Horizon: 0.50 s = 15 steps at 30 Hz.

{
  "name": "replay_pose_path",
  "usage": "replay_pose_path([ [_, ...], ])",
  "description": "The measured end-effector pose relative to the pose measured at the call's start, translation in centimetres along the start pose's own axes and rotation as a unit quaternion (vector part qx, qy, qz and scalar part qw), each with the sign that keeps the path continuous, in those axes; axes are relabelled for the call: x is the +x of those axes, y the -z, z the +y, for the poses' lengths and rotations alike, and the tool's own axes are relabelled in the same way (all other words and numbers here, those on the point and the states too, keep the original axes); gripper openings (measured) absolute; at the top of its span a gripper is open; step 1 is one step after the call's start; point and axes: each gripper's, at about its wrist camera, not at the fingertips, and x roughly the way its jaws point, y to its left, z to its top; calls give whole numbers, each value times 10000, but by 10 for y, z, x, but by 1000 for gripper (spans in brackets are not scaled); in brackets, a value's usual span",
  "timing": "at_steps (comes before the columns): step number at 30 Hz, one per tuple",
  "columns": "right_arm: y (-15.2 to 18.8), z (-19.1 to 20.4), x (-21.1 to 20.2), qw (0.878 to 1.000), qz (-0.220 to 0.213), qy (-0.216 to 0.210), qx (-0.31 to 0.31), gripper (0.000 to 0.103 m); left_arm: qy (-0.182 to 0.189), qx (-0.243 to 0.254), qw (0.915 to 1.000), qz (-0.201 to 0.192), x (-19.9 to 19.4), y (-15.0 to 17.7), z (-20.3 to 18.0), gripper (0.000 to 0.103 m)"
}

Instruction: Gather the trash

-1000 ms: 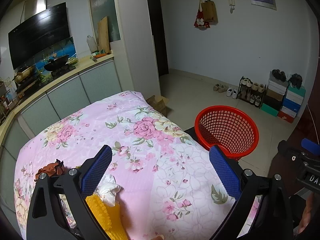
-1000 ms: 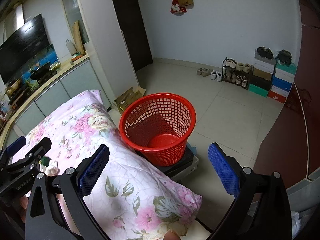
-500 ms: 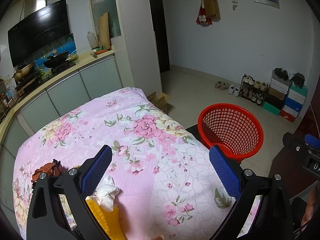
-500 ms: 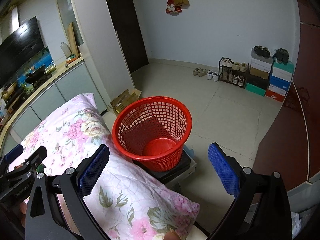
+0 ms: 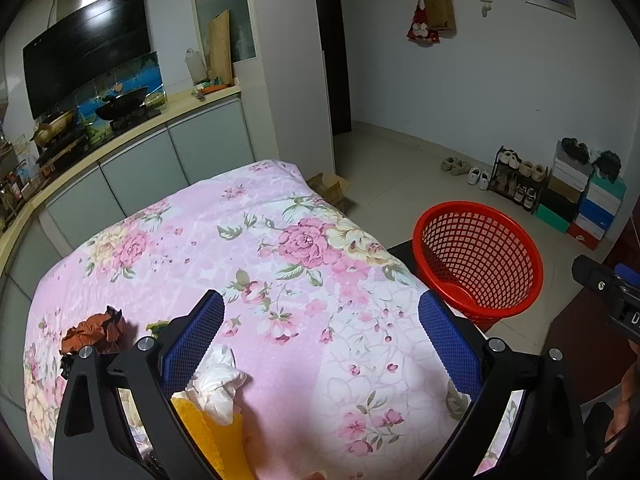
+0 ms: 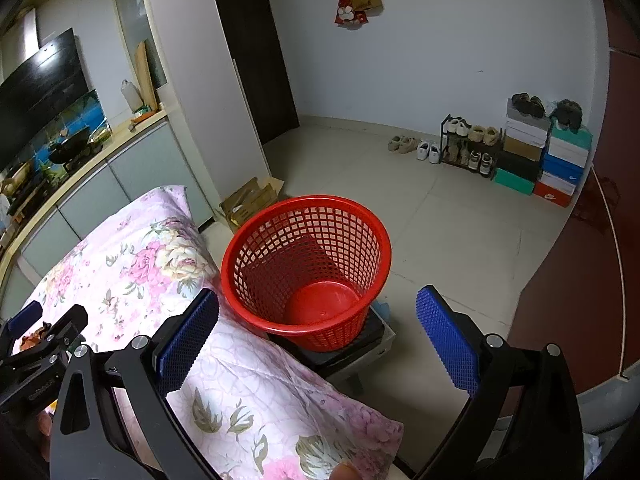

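Note:
A table under a pink floral cloth (image 5: pixel 248 248) carries trash at its near left: a crumpled white tissue (image 5: pixel 218 384) on a yellow item (image 5: pixel 208 436), a crumpled brown wrapper (image 5: pixel 94 330) and a small green scrap (image 5: pixel 157 326). My left gripper (image 5: pixel 320 340) hovers open above the cloth, the tissue just inside its left finger. A red mesh basket (image 6: pixel 306 264), with nothing inside, stands on a low stand beside the table, also seen as the red basket (image 5: pixel 478 264). My right gripper (image 6: pixel 318 340) is open above the table's edge, facing the basket.
A kitchen counter (image 5: pixel 120 136) with a wok runs behind the table. A cardboard box (image 6: pixel 250 202) lies on the floor by a white pillar. A shoe rack and stacked shoe boxes (image 6: pixel 540 160) line the far wall. Tiled floor (image 6: pixel 440 216) spreads beyond the basket.
Both views have pulled back and risen slightly. The basket sits more central in the right wrist view, and more of the table shows in the left. Both grippers stay open.

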Motion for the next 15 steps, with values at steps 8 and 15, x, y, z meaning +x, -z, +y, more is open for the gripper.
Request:
replay_pose_path([
  [8,1,11,5,9996,-52,-164,-208,96,-112,-175,9997,151,-2,9,14,94],
  [15,13,52,13,9942,57,-646,-861,96,-454,-602,9964,377,-14,29,60,94],
])
